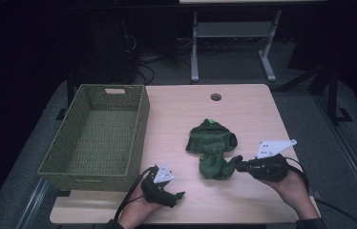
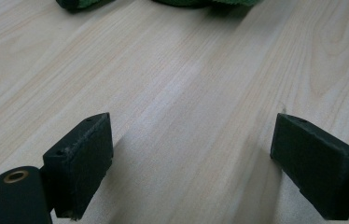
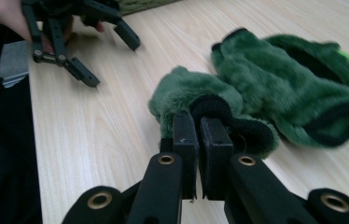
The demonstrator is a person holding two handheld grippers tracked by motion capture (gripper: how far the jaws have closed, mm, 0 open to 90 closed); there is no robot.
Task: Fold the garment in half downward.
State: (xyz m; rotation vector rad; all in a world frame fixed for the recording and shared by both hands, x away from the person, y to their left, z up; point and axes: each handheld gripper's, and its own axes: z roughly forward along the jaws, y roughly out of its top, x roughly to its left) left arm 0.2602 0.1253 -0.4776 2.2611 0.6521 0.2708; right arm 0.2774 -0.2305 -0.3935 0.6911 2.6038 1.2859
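Pale wooden table (image 1: 257, 109) holds a woven basket (image 1: 138, 125); right gripper (image 3: 199, 140) pinches green fleece (image 3: 186, 91), left gripper (image 2: 191, 154) gapes.

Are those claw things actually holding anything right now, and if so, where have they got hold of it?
The right gripper is pinched shut on the black cuff edge of a green fuzzy glove. The left gripper is open over bare table, holding nothing.

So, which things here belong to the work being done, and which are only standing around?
In use:
- fuzzy dark green fabric gloves, one edge pinched by the right tool
- left tool, open above bare wood
- olive woven rectangular basket, empty, probably the destination

Standing around:
- light wooden table with its round cable hole
- grey metal desk frame behind
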